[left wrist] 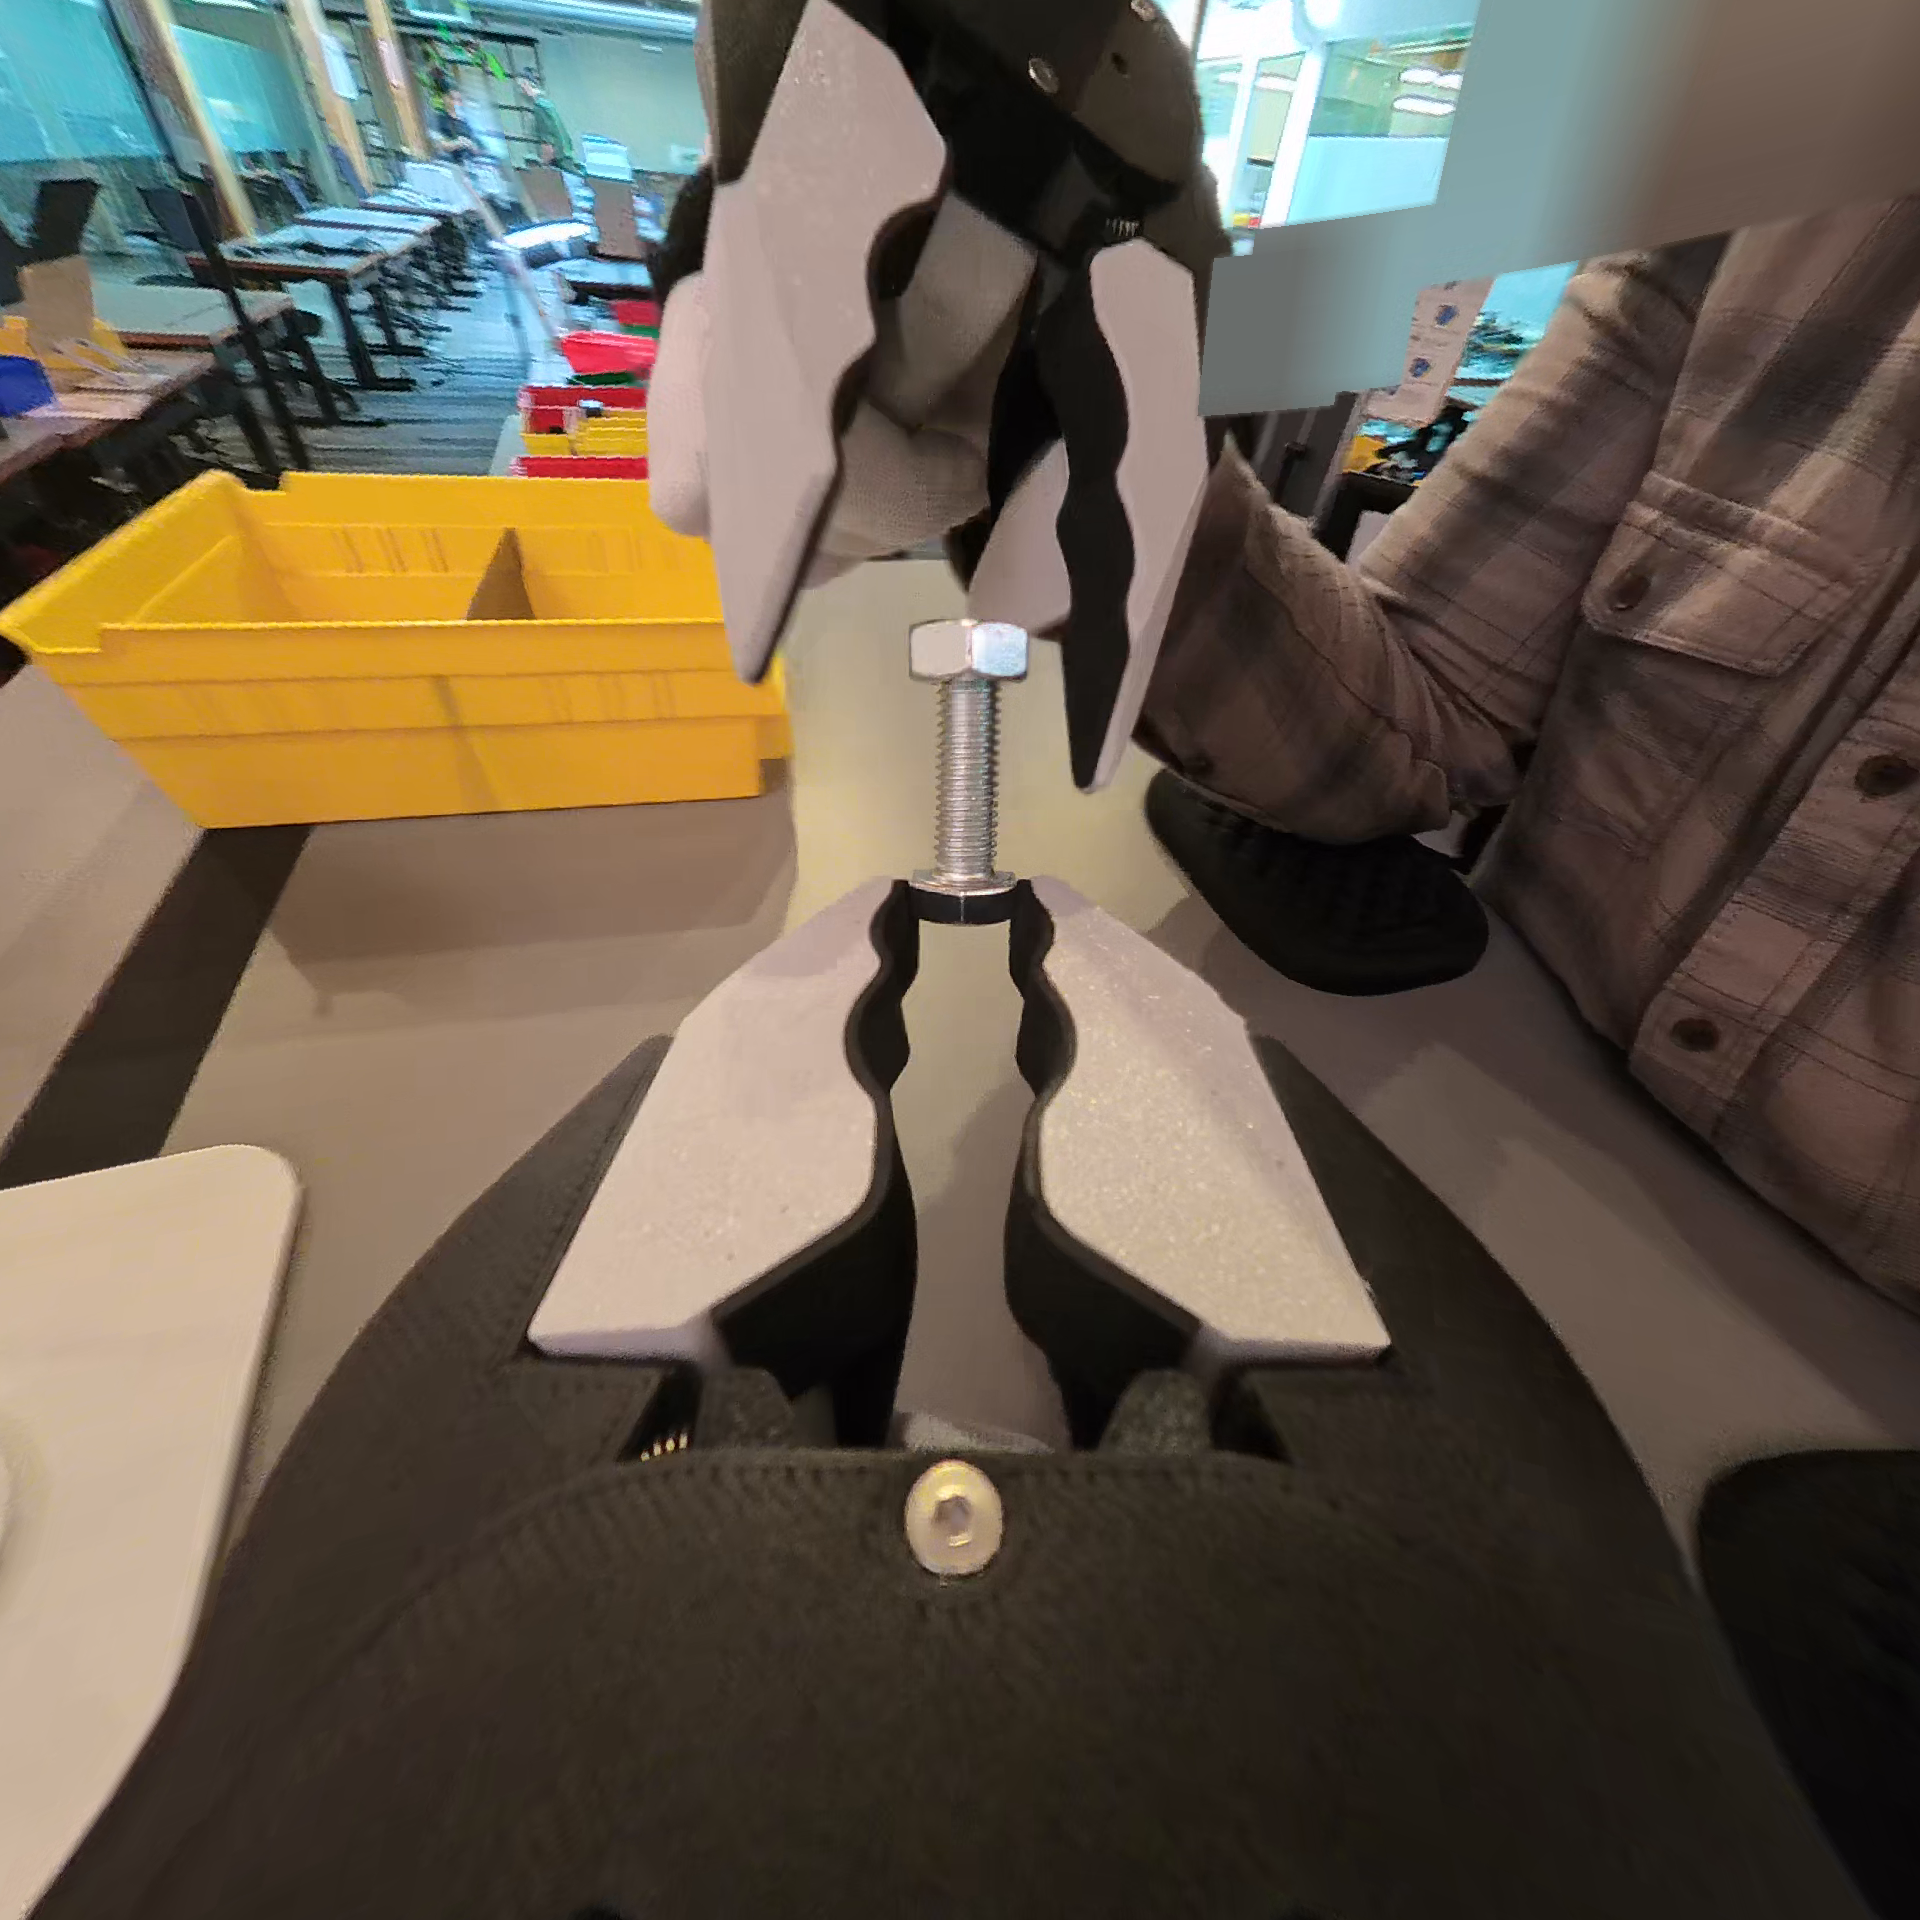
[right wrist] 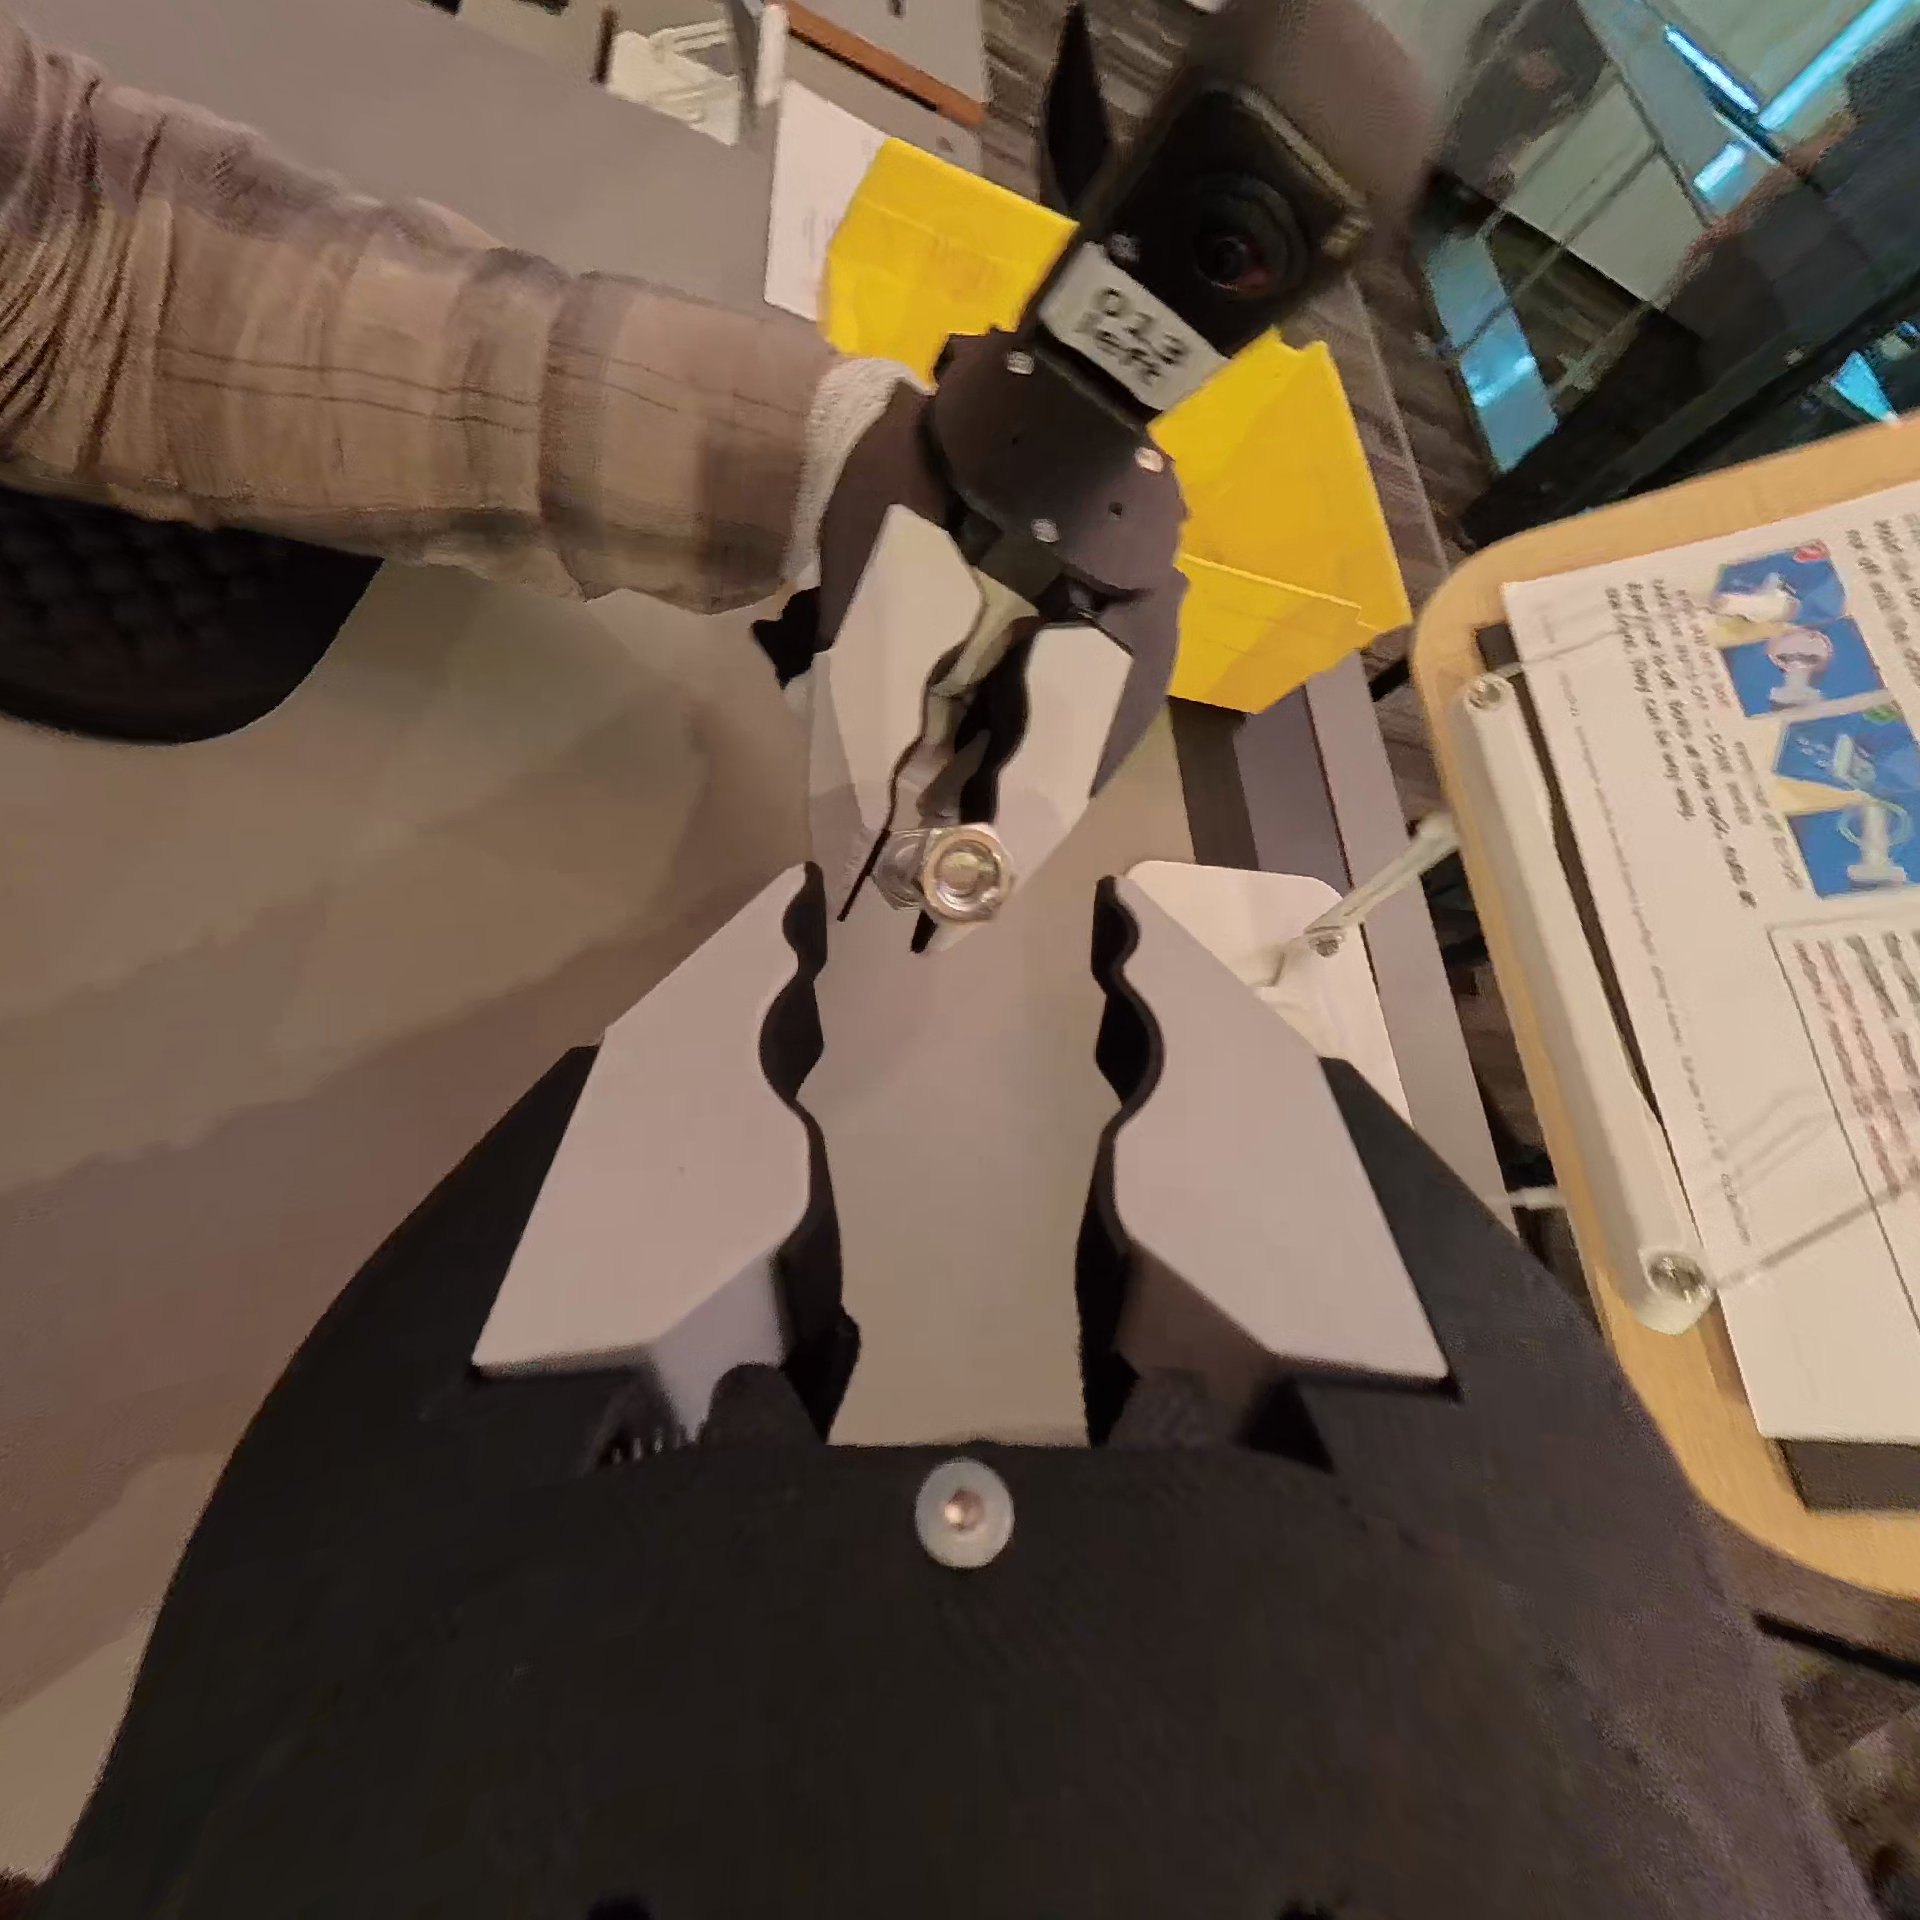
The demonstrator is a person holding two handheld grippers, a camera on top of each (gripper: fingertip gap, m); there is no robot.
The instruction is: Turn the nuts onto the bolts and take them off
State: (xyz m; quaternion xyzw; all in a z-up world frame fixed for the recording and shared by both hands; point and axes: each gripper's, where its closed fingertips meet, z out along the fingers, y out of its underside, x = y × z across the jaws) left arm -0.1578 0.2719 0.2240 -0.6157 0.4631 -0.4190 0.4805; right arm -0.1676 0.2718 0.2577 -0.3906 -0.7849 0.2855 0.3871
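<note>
My left gripper (left wrist: 961, 896) is shut on the head of a silver bolt (left wrist: 966, 774), which sticks straight out from its tips. A hex nut (left wrist: 968, 649) sits at the far end of the threaded shaft. My right gripper (left wrist: 925, 717) comes down from above, open, with one finger on each side of the nut and a gap on the left side. In the right wrist view my right gripper (right wrist: 961, 888) is open with the nut (right wrist: 964, 871) end-on between its tips. The left gripper (right wrist: 902, 888) holds the bolt just beyond.
A yellow divided bin (left wrist: 416, 665) stands on the grey table at the left; it also shows in the right wrist view (right wrist: 1268, 499). A white tray (left wrist: 125, 1351) lies near left. A person's plaid sleeve (left wrist: 1558, 623) is at right. A wooden board with an instruction sheet (right wrist: 1714, 935) is to the right. Less than 4 cm separates the two grippers' tips.
</note>
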